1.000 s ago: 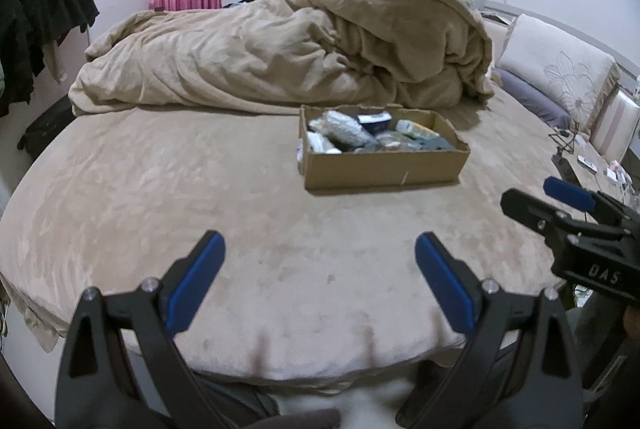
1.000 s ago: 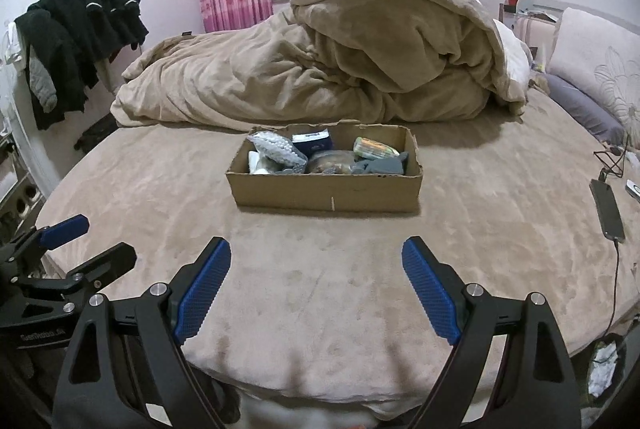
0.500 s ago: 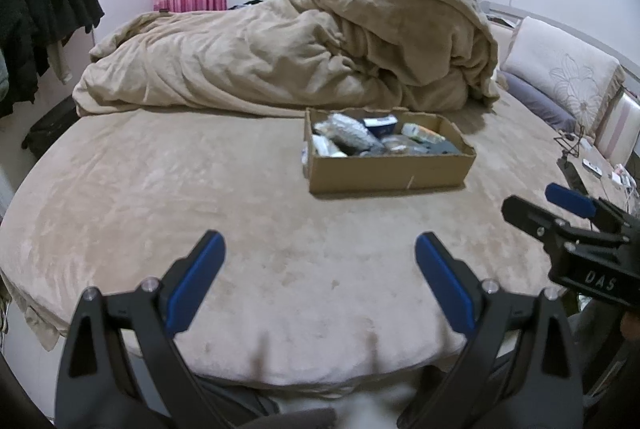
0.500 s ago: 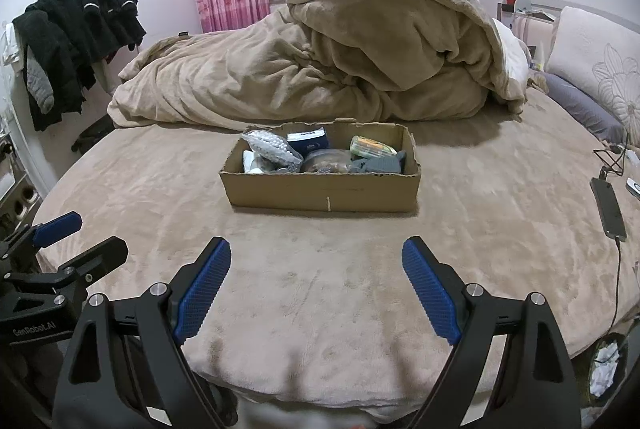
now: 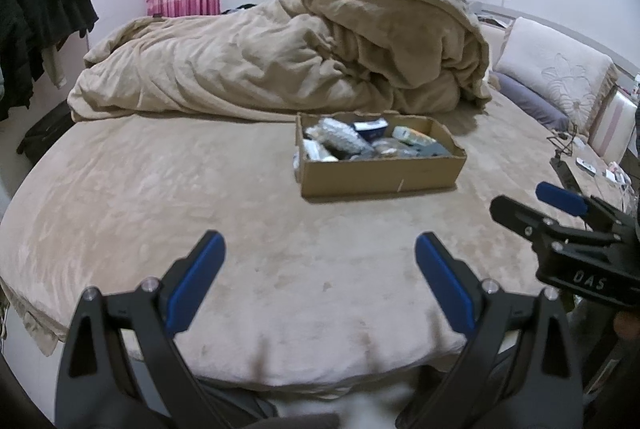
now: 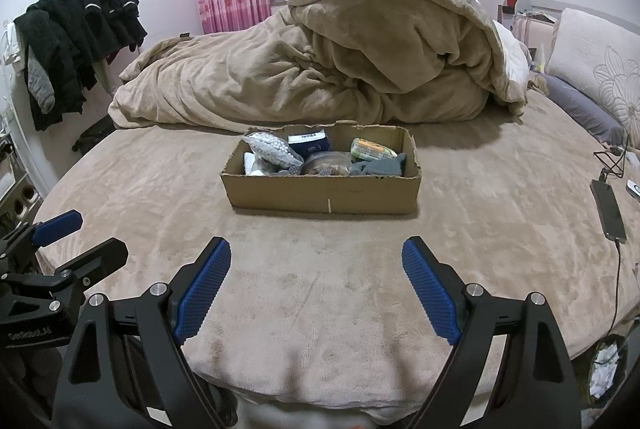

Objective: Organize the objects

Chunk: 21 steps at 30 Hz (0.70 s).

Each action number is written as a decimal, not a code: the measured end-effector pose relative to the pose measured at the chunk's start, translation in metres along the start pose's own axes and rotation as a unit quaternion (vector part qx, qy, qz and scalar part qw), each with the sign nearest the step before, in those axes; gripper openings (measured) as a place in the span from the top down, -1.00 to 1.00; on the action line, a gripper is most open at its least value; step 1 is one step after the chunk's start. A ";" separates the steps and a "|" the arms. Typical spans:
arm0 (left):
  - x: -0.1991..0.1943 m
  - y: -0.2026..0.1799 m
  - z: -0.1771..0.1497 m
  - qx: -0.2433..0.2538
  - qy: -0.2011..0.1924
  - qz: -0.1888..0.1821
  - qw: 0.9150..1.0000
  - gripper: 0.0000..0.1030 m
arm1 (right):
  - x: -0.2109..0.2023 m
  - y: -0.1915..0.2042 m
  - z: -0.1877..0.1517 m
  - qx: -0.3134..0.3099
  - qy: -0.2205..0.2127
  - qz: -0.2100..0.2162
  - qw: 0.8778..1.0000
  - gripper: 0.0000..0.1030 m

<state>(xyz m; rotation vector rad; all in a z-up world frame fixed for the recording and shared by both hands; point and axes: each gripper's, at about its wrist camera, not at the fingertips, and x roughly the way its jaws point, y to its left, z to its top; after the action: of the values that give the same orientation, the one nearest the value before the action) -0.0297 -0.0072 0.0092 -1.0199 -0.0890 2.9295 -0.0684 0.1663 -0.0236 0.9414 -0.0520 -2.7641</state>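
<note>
A shallow cardboard box [image 5: 380,177] [image 6: 324,195] sits on the beige round bed. It holds several items: a clear bag of white beads [image 6: 272,149], a dark blue carton [image 6: 310,143], a green-yellow packet [image 6: 372,148] and a grey cloth [image 6: 378,165]. My left gripper [image 5: 320,261] is open and empty over the bed's near edge, well short of the box. My right gripper [image 6: 316,269] is open and empty, also short of the box. The right gripper shows at the right of the left wrist view [image 5: 560,225], and the left gripper at the left of the right wrist view [image 6: 60,253].
A crumpled beige duvet [image 6: 360,61] is piled behind the box. Pillows [image 6: 596,69] lie at the right. A black phone on a cable [image 6: 608,209] lies on the bed's right side. Dark clothes [image 6: 72,41] hang at the left. A bin [image 6: 604,365] stands below right.
Both grippers have moved forward a little toward the box and stayed open. The left wrist view has shifted slightly right.
</note>
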 end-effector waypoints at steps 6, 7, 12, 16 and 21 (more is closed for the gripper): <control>-0.001 -0.002 0.000 0.001 -0.001 -0.002 1.000 -0.88 | -0.001 0.001 0.001 -0.002 -0.003 0.000 1.000 -0.74; -0.001 -0.002 0.000 0.001 -0.001 -0.001 1.000 -0.88 | -0.001 0.001 0.001 -0.002 -0.002 0.000 1.000 -0.74; -0.002 -0.003 0.001 0.002 -0.002 -0.001 1.000 -0.88 | -0.001 0.001 0.001 -0.002 -0.002 0.000 1.000 -0.74; -0.002 -0.003 0.001 0.002 -0.001 -0.002 1.000 -0.88 | 0.000 0.000 0.001 -0.001 -0.002 0.001 1.000 -0.74; -0.004 -0.002 0.003 0.003 -0.002 -0.002 1.000 -0.88 | -0.003 0.002 0.002 -0.001 -0.001 0.003 1.000 -0.74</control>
<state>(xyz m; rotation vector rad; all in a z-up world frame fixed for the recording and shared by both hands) -0.0283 -0.0059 0.0140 -1.0105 -0.0835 2.9268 -0.0672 0.1647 -0.0204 0.9357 -0.0511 -2.7595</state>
